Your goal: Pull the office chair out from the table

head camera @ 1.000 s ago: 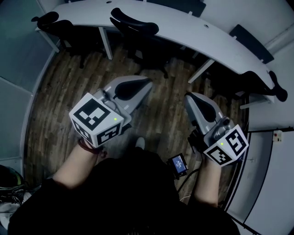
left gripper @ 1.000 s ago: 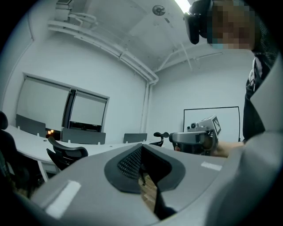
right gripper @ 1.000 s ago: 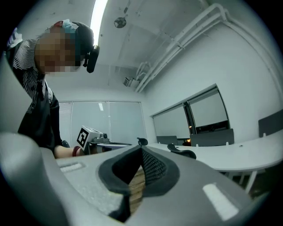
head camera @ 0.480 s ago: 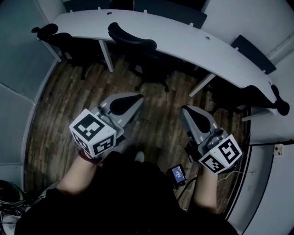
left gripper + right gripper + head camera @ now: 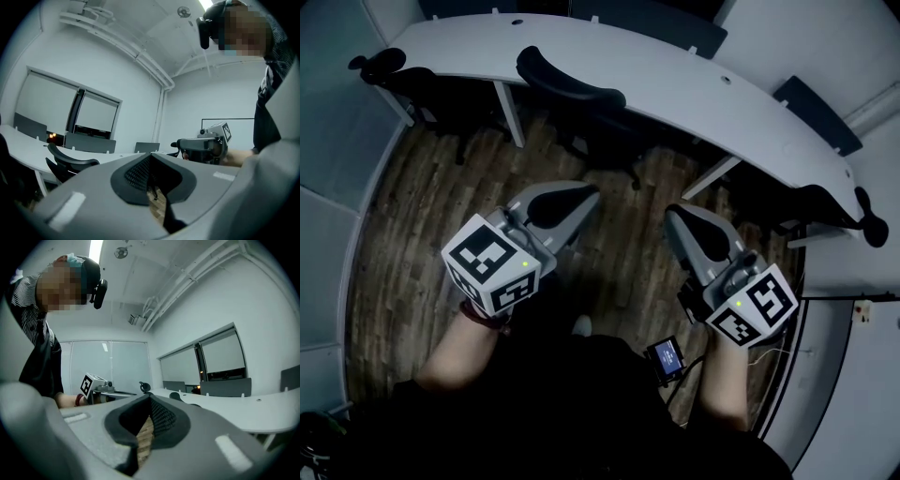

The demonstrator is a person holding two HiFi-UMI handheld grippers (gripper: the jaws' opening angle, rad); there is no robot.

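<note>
Left hand-held gripper (image 5: pixel 589 194) and right hand-held gripper (image 5: pixel 671 215), both closed and empty, short of the office chair (image 5: pixel 569 86).

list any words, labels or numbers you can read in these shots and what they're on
No readable words, brands or numbers in any view.
On the cubes of the left gripper and right gripper: black-and-white square markers only, no letters.
On the small screen near the person's right arm: lit blue, too small to read.
</note>
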